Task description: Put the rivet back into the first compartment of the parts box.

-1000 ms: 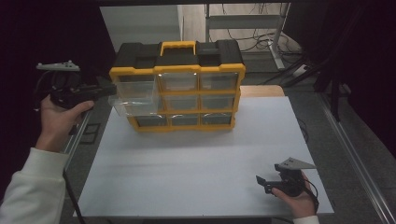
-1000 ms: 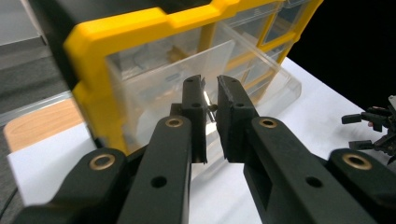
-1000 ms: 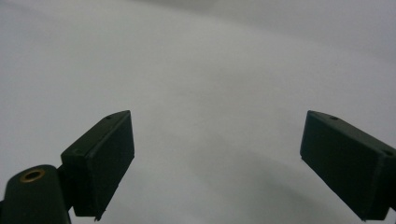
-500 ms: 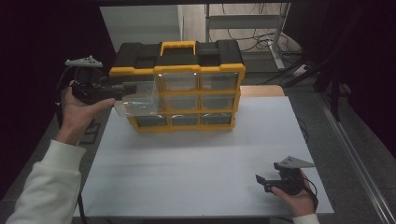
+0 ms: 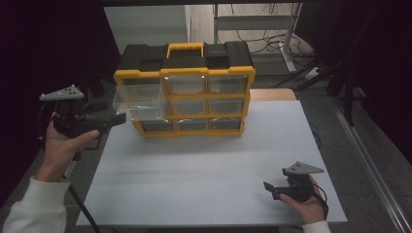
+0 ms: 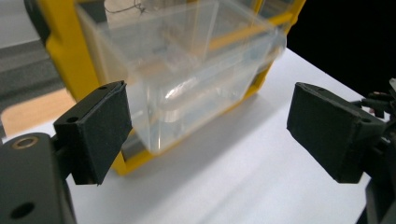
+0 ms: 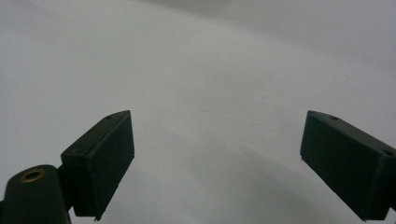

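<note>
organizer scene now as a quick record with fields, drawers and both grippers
organizer: yellow and black parts organizer, upright at the table's far edge
drawer: clear drawer, top left, pulled partway out
drawer contents: cannot tell
left gripper: jaws just opened, apart from the drawer, nothing between them
right gripper: open, low over the table, near right corner

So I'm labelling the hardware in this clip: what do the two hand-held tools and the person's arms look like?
Both are black pistol-style tools. The left claw and right claw each end in two flat, rectangular black pads and carry a grey three-cornered plate on top. A black cable trails from the left one. The person wears white long sleeves.
</note>
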A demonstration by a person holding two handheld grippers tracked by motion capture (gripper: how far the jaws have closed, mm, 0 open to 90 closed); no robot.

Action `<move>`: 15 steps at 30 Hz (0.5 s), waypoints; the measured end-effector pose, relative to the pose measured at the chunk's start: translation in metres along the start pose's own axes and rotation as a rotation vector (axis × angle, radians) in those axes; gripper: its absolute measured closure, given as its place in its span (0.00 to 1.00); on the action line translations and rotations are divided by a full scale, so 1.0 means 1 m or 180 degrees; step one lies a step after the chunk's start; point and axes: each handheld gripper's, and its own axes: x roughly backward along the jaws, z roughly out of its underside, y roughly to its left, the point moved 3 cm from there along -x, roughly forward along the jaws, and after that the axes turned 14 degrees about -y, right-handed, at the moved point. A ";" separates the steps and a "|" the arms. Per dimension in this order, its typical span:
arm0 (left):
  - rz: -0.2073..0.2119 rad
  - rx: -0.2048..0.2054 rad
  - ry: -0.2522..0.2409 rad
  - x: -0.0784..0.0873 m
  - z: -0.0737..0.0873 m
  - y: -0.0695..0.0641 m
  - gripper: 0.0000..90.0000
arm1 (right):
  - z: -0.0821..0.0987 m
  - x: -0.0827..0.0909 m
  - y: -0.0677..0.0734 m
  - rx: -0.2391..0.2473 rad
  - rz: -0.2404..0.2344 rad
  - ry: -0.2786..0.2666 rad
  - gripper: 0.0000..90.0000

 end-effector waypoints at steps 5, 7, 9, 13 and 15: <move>-0.0005 0.0117 0.0045 0.005 0.036 0.004 0.16 | 0.000 -0.002 -0.001 0.0019 0.0002 0.0012 0.11; -0.0005 0.0157 0.0049 0.006 0.050 0.005 0.16 | 0.000 -0.003 -0.001 0.0021 -0.0002 0.0013 0.11; -0.0002 0.0170 0.0054 0.005 0.056 0.005 0.17 | 0.000 -0.003 -0.001 0.0019 -0.0005 0.0014 0.11; -0.0003 0.0180 0.0106 0.001 0.081 0.002 0.17 | 0.000 -0.002 0.000 0.0025 -0.0006 0.0014 0.11; 0.0003 0.0167 0.0147 -0.003 0.093 0.000 0.17 | 0.000 -0.002 0.000 0.0029 -0.0008 0.0015 0.11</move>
